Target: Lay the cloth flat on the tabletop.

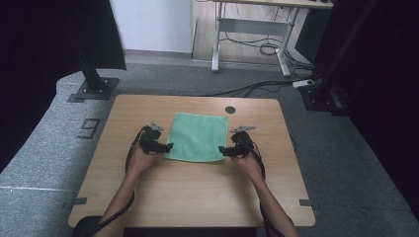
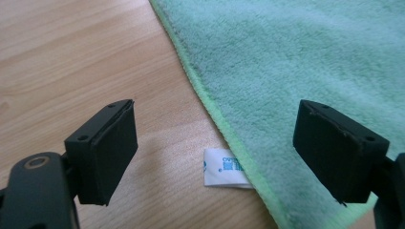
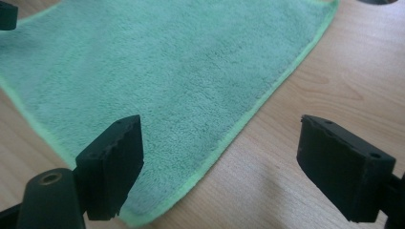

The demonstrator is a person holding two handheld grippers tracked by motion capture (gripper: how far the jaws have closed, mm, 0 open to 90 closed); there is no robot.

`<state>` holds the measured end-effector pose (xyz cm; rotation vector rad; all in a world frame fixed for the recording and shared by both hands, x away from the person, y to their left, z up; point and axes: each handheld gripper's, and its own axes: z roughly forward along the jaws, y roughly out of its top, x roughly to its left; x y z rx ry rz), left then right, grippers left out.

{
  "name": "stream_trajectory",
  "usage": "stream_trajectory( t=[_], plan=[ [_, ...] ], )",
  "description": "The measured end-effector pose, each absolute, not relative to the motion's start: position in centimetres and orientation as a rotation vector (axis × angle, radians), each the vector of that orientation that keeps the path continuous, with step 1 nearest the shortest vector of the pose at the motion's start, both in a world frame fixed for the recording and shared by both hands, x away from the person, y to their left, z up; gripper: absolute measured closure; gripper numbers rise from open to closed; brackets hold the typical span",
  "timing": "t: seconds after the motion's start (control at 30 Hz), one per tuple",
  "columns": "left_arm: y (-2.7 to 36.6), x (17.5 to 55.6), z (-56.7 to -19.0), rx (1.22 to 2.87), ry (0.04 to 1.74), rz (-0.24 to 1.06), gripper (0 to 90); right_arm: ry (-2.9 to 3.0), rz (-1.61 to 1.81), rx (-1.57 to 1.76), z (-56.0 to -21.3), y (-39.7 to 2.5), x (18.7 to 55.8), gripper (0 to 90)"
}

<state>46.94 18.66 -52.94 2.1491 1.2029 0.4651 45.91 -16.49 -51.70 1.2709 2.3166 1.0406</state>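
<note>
**Green cloth flat, both grippers at its near corners**

Wooden table (image 1: 148,197) sitting on grey carpet (image 1: 39,148) marked with a "9"; desk legs and cables lying behind. Green cloth (image 1: 196,137) lying flat between the grippers. Left gripper (image 2: 215,148) hovering with jaws wide apart over the cloth's edge, a white tag (image 2: 223,168) showing between them (blue print, unreadable). Right gripper (image 3: 219,157) likewise gaping, straddling the cloth's corner.

Soft even overhead light, dark vignetted corners, gripper views blurred up close.
</note>
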Motion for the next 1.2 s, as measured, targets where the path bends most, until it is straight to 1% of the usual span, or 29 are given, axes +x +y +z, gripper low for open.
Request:
stream_trajectory(
  t=[0.2, 0.27, 0.3, 0.33, 0.37, 0.7, 1.2],
  plan=[
    [18.4, 47.0, -54.2, 2.173, 1.209, 0.489, 15.0, 2.312, 0.994, 1.29, -53.0, -16.3, 46.4, 15.7],
    [18.5, 46.9, -54.2, 2.163, 1.219, 0.487, 14.6, 2.332, 0.932, 1.275, -53.8, -16.3, 46.4, 15.8],
    [18.4, 46.7, -54.2, 2.171, 1.215, 0.508, 14.6, 2.339, 0.91, 1.272, -54.1, -16.3, 46.3, 15.8],
    [18.3, 46.6, -54.1, 2.178, 1.21, 0.516, 14.7, 2.354, 0.882, 1.263, -54.4, -16.4, 46.3, 14.3],
    [18.3, 46.6, -54.1, 2.178, 1.21, 0.516, 14.7, 2.342, 0.908, 1.274, -54.6, -16.5, 46.2, 14.2],
    [18.6, 44.7, -54.2, 2.186, 1.178, 0.423, 14.7, 2.334, 0.926, 1.253, -54.7, -17.4, 44.7, 14.0],
    [18.1, 40.4, -54.2, 2.223, 1.118, 0.414, 14.7, 2.345, 0.953, 1.217, -54.9, -18.3, 41.2, 13.6]
  ],
)
